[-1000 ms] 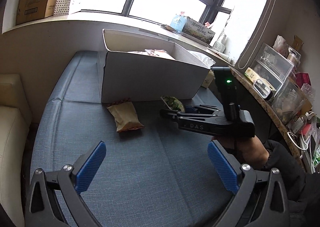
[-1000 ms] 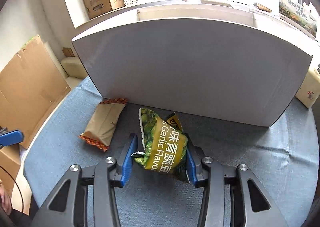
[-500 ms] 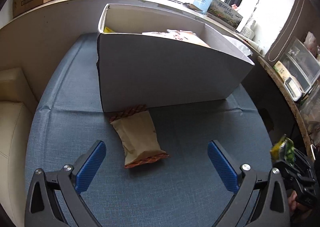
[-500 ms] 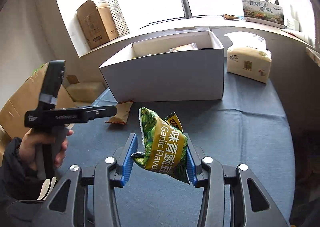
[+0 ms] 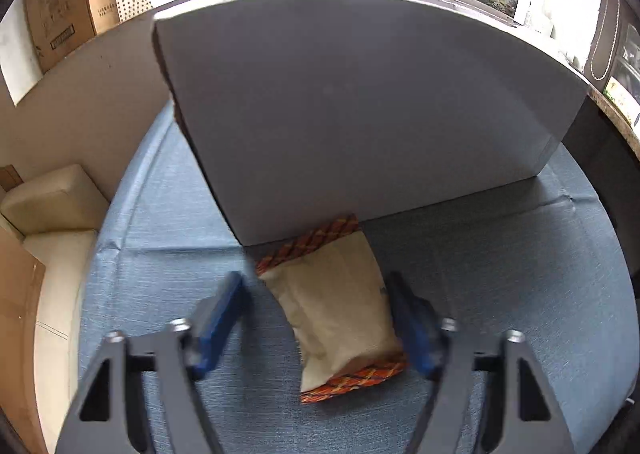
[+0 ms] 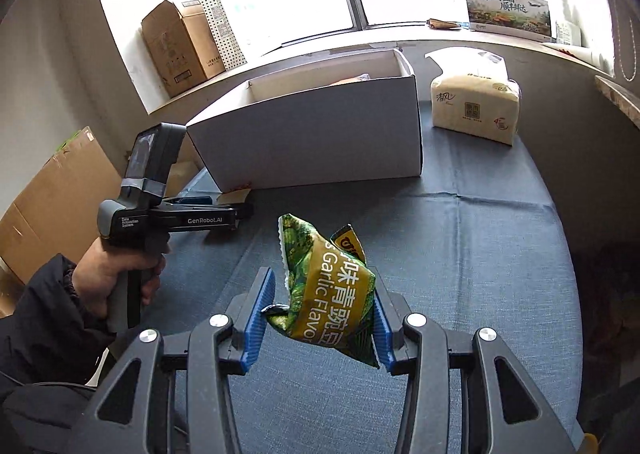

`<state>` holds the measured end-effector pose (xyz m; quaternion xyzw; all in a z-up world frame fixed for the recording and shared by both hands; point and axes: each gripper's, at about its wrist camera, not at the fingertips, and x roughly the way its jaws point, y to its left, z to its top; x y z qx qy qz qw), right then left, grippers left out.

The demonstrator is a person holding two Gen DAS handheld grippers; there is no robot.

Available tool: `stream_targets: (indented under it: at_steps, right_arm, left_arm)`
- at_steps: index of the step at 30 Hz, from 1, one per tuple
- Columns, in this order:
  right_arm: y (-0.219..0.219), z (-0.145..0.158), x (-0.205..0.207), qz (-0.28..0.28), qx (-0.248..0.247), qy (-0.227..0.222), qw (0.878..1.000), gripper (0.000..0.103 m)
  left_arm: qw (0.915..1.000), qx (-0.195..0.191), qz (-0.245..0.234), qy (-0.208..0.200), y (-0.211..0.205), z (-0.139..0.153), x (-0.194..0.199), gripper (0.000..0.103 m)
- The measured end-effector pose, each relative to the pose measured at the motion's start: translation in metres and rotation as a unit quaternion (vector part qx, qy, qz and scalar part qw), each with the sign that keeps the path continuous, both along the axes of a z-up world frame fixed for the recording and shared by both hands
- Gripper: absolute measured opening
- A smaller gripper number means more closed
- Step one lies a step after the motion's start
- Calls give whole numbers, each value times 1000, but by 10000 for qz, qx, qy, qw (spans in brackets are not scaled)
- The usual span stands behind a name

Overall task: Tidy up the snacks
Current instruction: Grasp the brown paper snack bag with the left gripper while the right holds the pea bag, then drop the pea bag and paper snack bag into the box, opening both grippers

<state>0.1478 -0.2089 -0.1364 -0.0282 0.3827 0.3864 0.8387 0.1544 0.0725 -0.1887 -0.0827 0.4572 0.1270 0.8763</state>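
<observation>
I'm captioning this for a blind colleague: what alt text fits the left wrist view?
The open left gripper straddles a tan snack packet with orange patterned ends, lying on blue cloth. The packet's far end touches a large white box.

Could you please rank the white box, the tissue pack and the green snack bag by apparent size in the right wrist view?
1. White box.
2. and 3. Green snack bag and tissue pack: alike in the frame; the bag is much nearer, so unranked.
</observation>
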Motion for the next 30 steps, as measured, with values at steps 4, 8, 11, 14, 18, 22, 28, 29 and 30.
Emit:
stream_targets:
  at_steps: [4, 8, 11, 14, 18, 22, 28, 29, 30]
  right_arm:
    - [3, -3, 0, 55, -25, 19, 10000, 49]
    - [6, -7, -2, 110, -66, 22, 9999, 49]
    - [9, -9, -3, 116, -86, 35, 9999, 49]
    - [12, -11, -3, 157, -77, 54, 9998, 49]
    - [14, -7, 1, 161, 12, 2, 9999, 49]
    - [14, 8, 10, 93, 266, -54, 9996, 49]
    - [26, 44, 38, 32, 506, -293, 9983, 49]
    - [30, 52, 45, 39, 537, -373, 9978, 49]
    - [34, 58, 51, 22, 548, -447, 9975, 49]
  left_arm:
    - [9988, -466, -48, -168, 11, 9, -17, 49]
    - [9958, -730, -208, -511, 10, 29, -49, 48]
    - [9918, -817, -503, -844, -5, 57, -82, 48]
    - [9865, -768, -789, -1214, -17, 82, -111, 48]
    - [9809, -584, -1053, -1527, -27, 112, -129, 48]
    - [9751, -564, -1160, -1805, -28, 135, -118, 48]
    - [9647, -294, -1235, -2309, -23, 168, -68, 48]
    - [9650, -225, -1231, -2306, -21, 173, -60, 48]
    - [9665, -152, -1206, -2260, -20, 177, -50, 48]
